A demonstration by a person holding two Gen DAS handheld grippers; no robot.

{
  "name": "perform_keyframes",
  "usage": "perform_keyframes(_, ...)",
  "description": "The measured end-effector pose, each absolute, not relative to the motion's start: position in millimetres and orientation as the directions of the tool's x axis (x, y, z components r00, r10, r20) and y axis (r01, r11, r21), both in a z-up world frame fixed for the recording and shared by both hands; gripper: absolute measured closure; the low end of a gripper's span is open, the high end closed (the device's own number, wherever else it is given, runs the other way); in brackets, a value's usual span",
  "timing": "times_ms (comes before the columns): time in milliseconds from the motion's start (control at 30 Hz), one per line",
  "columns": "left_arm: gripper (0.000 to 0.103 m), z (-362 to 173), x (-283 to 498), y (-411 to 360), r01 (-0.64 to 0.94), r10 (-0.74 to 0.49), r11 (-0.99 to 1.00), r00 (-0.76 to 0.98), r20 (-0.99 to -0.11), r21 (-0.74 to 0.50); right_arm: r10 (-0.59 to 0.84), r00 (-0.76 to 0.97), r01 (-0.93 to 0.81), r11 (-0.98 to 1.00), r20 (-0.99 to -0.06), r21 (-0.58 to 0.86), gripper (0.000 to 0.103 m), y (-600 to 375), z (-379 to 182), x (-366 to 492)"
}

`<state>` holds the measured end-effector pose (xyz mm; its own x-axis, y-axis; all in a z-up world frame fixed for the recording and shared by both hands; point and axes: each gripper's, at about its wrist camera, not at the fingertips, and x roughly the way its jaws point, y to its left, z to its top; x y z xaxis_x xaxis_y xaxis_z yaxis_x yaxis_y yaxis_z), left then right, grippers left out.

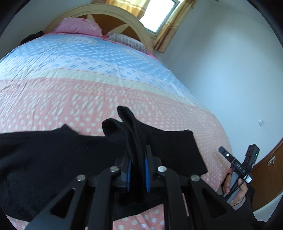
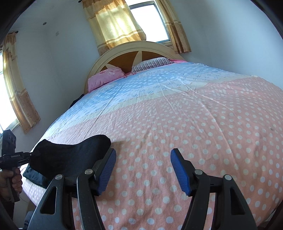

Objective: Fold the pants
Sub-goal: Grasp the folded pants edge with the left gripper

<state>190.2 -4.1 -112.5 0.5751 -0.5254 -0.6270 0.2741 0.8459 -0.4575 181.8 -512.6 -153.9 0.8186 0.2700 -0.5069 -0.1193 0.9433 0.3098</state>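
**Black pants pinched in the left gripper, right gripper standing open over the bed**

The left gripper (image 1: 137,169) has its blue pads squeezed tight on a bunched fold of the black pants (image 1: 53,159), and the cloth pokes up past the fingertips in two dark lobes. The rest of the pants lies spread across the near edge of the bedspread (image 1: 88,92), a pink band with white dots that turns to pale yellow and then blue farther up the bed.

The right gripper (image 2: 143,169) hangs just above the pink dotted cover with its jaws apart and nothing between them; the ribbed blue pads (image 2: 180,173) face each other across bare bedspread. The lifted bulge of the pants sits just beside its left finger; from this angle I cannot tell whether cloth and finger touch.

From the left wrist view the right hand (image 1: 235,191) shows at the lower right, wrapped around its grey handle; the black bar above it carries pale letters, perhaps "DAS", too small to be sure. In the right wrist view the other device's bar carries a small white marking that looks like "GenRobot.AI", though it is blurred.

At the head of the bed lie a pink pillow (image 1: 79,26) and a checked pillow (image 1: 127,41) against an arched headboard (image 1: 113,14). A pale printed emblem on the blue band is unreadable. Yellow curtains (image 2: 113,24) frame the bright window.
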Motion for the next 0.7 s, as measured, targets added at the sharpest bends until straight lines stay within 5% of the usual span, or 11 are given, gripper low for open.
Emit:
perform_keyframes(400, 0.091, -161, 192, 3, 0.217, -0.496, 0.863, 0.537, -0.683, -0.456, 0.52, 0.727, -0.447, 0.854, -0.448, 0.265, 0.038, -432, -140, 155)
perform_keyframes(533, 0.09, -165, 191, 7, 0.207, -0.492, 0.864, 0.538, -0.684, -0.459, 0.568, 0.658, -0.523, 0.817, -0.494, 0.242, 0.038, -394, -147, 156)
perform_keyframes(700, 0.084, -166, 186, 9, 0.212, -0.479, 0.873, 0.546, -0.688, -0.439, 0.49, 0.57, -0.473, 0.852, -0.659, 0.224, 0.038, -384, -179, 181)
